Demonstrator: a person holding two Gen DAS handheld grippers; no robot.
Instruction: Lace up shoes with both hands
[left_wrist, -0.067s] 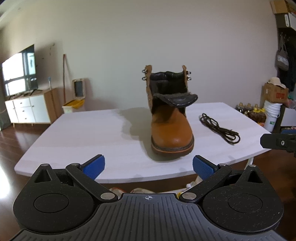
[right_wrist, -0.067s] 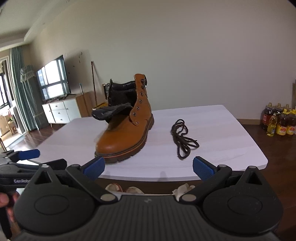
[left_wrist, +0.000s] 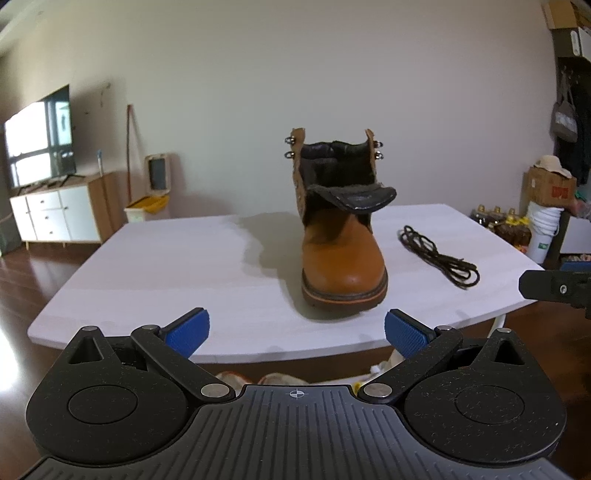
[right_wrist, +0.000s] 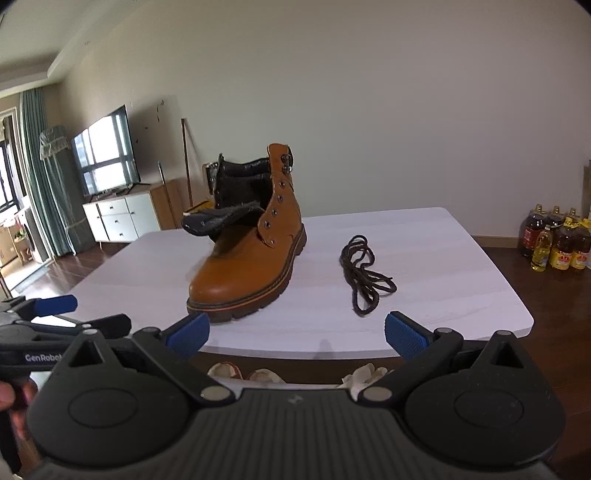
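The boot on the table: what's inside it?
Inside the boot a dark lining shows, and its tongue flops forward over the opening. No shoelace is threaded; it lies beside the boot. The toe end is hidden.

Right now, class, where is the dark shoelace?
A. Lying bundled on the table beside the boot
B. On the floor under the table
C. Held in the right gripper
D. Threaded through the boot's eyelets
A: the shoelace lies in a loose bundle on the white table, apart from the brown boot, whose eyelets are bare, while the right gripper is open and holds nothing.
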